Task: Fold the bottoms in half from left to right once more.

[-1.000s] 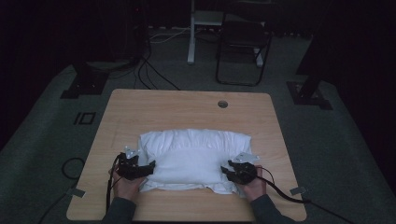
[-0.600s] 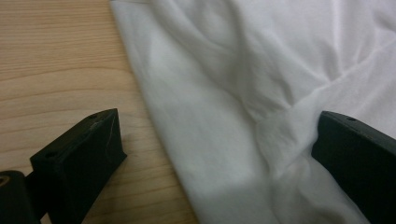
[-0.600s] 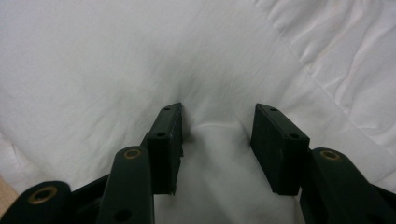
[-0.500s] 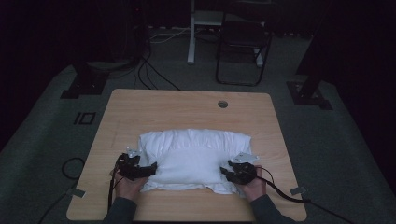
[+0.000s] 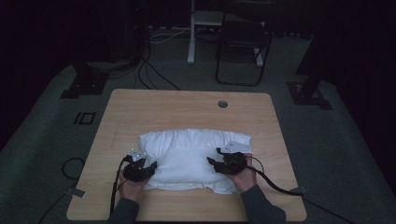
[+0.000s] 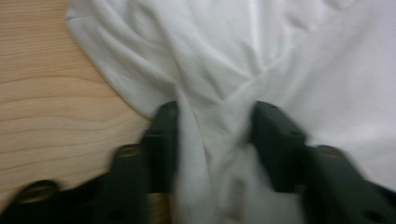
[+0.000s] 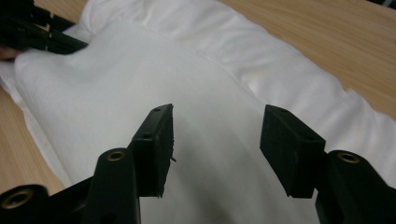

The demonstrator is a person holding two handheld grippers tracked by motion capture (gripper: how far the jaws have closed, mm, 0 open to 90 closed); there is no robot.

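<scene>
A white pillow in a white cover (image 5: 189,154) lies across the near half of the wooden table (image 5: 187,105). My left gripper (image 5: 150,164) is at the pillow's near-left corner. In the left gripper view it (image 6: 215,116) stands open, with a bunched fold of the white cover (image 6: 280,56) rising between its jaws. My right gripper (image 5: 214,161) rests over the pillow's right part. Its jaws (image 7: 217,123) are open just above the smooth cover (image 7: 187,70), holding nothing. The left gripper (image 7: 32,32) shows far off in the right gripper view.
The table has a round cable hole (image 5: 222,103) near its far edge. Bare wood lies beyond the pillow and along the near edge. A dark chair (image 5: 243,51) and stand bases sit on the floor behind, with cables (image 5: 154,74) trailing there.
My right gripper has moved left and slightly forward, from the pillow's right edge onto its top. The left gripper has hardly shifted.
</scene>
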